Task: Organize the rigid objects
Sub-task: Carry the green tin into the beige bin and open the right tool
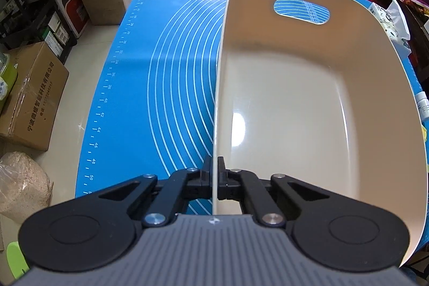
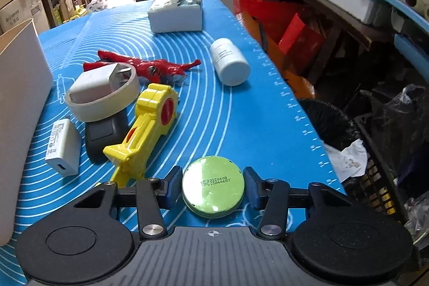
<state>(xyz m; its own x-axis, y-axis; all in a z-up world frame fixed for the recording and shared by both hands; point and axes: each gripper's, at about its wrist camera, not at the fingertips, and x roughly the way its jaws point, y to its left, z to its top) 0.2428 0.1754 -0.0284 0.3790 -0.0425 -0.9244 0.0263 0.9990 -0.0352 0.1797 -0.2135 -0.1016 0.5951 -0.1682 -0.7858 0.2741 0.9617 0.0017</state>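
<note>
My left tongs (image 1: 214, 173) are pinching the thin side wall of the cream tub (image 1: 308, 103), which is filling the right half of that frame on the blue mat (image 1: 161, 66). My right tongs (image 2: 213, 185) are standing partly open around the round green tin (image 2: 213, 186) at the bottom centre, pads just beside its rim with slim gaps showing. The yellow toy (image 2: 146, 130), tape ring (image 2: 104, 98), chargers and white bottle (image 2: 230, 62) are lying higher up.
</note>
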